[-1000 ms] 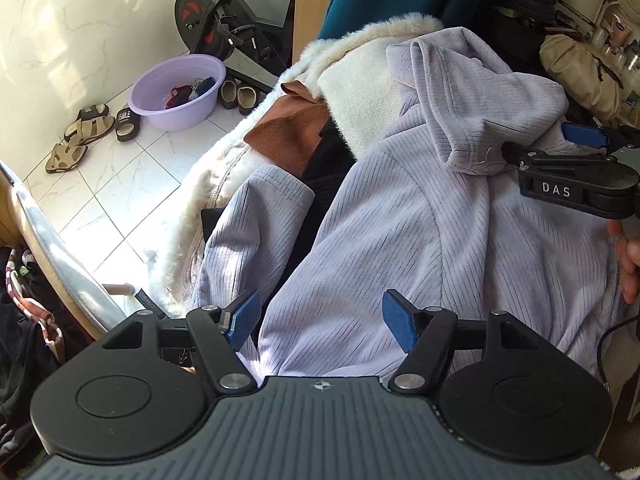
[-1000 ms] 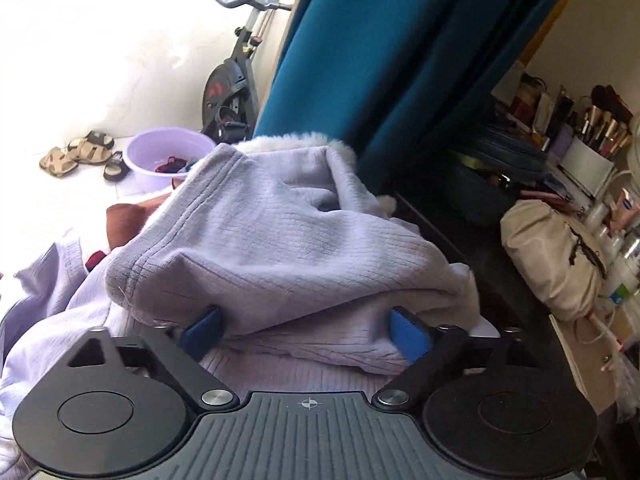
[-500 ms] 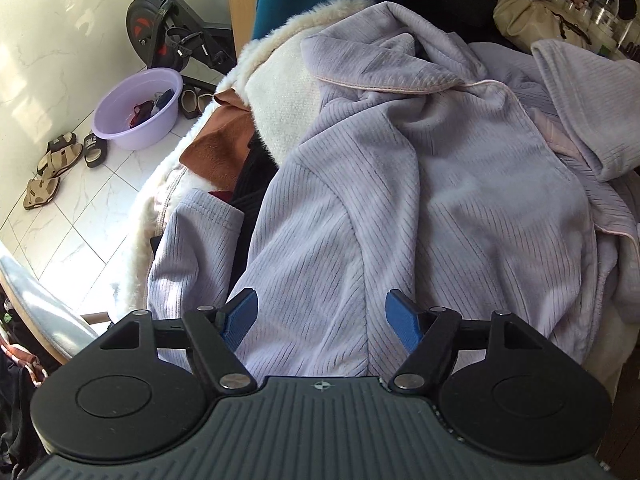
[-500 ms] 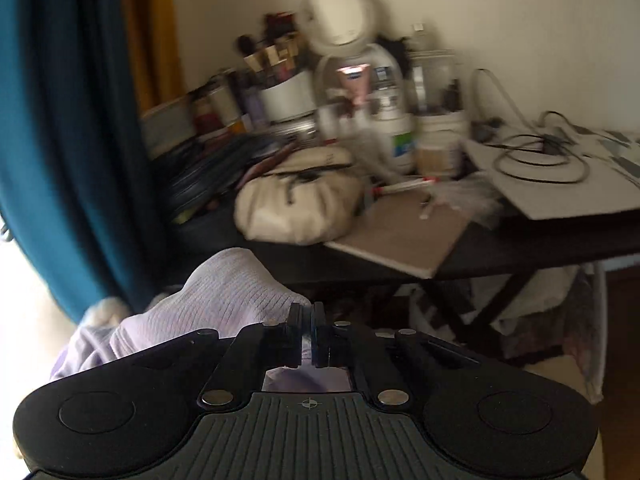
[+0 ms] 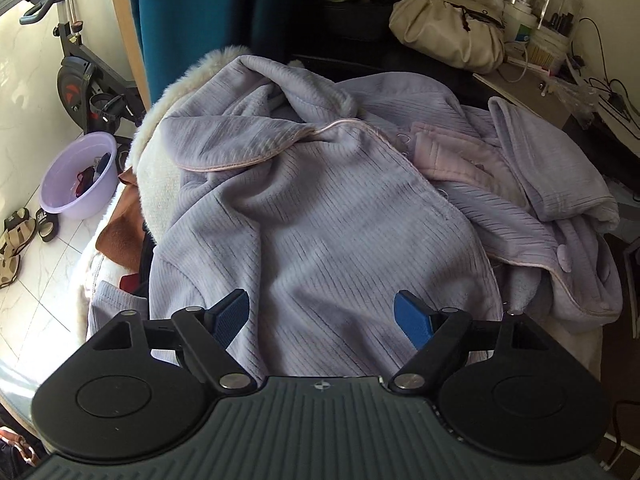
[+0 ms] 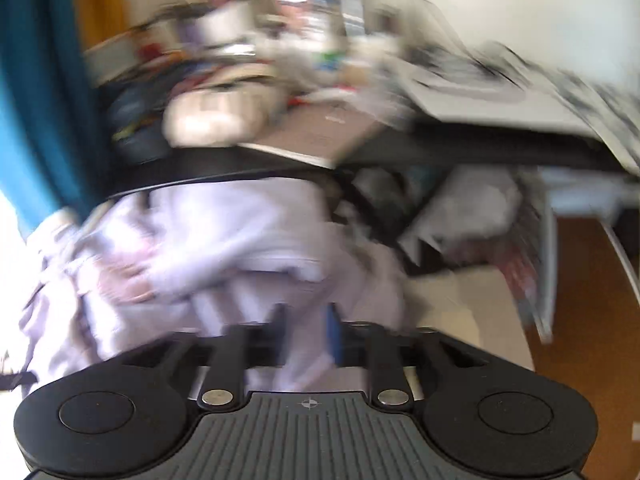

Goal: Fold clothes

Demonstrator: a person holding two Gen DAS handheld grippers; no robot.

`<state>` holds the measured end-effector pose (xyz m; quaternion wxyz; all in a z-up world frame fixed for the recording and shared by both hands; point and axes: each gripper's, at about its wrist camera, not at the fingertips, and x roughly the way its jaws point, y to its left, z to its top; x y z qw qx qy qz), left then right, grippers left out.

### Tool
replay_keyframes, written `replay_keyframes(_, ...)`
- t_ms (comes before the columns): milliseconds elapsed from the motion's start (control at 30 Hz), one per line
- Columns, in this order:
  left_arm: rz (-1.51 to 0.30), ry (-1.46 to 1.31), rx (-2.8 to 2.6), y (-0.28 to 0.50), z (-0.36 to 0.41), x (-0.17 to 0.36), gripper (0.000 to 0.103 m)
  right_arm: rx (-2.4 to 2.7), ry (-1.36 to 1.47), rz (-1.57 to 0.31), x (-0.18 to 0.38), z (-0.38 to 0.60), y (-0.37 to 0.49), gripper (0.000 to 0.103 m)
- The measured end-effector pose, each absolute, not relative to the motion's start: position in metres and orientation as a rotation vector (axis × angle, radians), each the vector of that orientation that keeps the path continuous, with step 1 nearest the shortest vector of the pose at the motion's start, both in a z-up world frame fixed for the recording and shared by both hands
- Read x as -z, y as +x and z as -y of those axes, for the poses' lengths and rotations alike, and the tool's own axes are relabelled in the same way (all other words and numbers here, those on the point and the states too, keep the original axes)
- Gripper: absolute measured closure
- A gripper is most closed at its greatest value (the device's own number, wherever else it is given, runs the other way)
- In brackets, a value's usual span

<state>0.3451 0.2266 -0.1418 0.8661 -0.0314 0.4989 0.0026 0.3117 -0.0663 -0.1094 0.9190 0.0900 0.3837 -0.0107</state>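
Note:
A lavender ribbed fleece jacket [image 5: 320, 216] lies spread over a pile of clothes, collar and pink lining toward the back, one side bunched at the right. My left gripper [image 5: 322, 316] is open and empty, hovering just above the jacket's near hem. The right wrist view is motion-blurred. My right gripper [image 6: 308, 340] has its blue pads a little apart, with lavender jacket fabric [image 6: 224, 240] showing between and beyond them. I cannot tell whether it touches the cloth.
A white fluffy garment [image 5: 160, 152] and a brown one [image 5: 120, 240] lie under the jacket at the left. A purple basin [image 5: 80, 180], sandals and an exercise bike [image 5: 76, 80] stand on the tiled floor. A cluttered desk with a cream bag [image 5: 448, 36] is behind.
The right gripper, shut on the jacket half a second ago, has parted its fingers and swung down fast. The jacket's right side now lies bunched on the pile. The left gripper stayed open.

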Motion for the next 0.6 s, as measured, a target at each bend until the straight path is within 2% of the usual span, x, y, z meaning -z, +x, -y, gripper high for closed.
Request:
replay_keyframes(33, -1.049, -0.064, -0.005, 0.345, -0.225, 0.143, 0.021, -0.025, 0.144, -0.771, 0.108, 0.055, 0.312, 0.062)
replay_keyframes(100, -1.059, -0.060, -0.009, 0.343, -0.223, 0.147, 0.019, -0.132, 0.052, -0.752, 0.106, 0.030, 0.313, 0.045)
replay_keyframes(200, -1.088, -0.071, -0.029, 0.340, -0.226, 0.154, 0.017, -0.269, -0.037, -0.770, 0.114, 0.001, 0.318, 0.038)
replay_keyframes(267, -1.109, -0.080, -0.043, 0.338, -0.229, 0.159, 0.017, -0.326, -0.076, -0.801, 0.124, -0.017, 0.325, 0.038)
replay_keyframes(333, -1.124, -0.082, -0.056, 0.336, -0.231, 0.162, 0.017, -0.318, -0.086, -0.844, 0.135, -0.024, 0.333, 0.052)
replay_keyframes(367, -1.130, -0.083, -0.060, 0.335, -0.232, 0.163, 0.017, -0.306, -0.057, -0.862, 0.138, -0.023, 0.336, 0.085)
replay_keyframes(400, -1.132, -0.084, -0.060, 0.334, -0.232, 0.163, 0.017, -0.289, 0.010, -0.867, 0.136, -0.018, 0.340, 0.092)
replay_keyframes(500, -1.116, -0.087, -0.048, 0.333, -0.232, 0.157, 0.017, -0.202, 0.322, -0.703, 0.111, 0.023, 0.333, 0.094)
replay_keyframes(600, -1.094, -0.085, -0.044, 0.337, -0.229, 0.151, 0.017, -0.057, 0.376, -0.608, 0.088, 0.061, 0.323, 0.096)
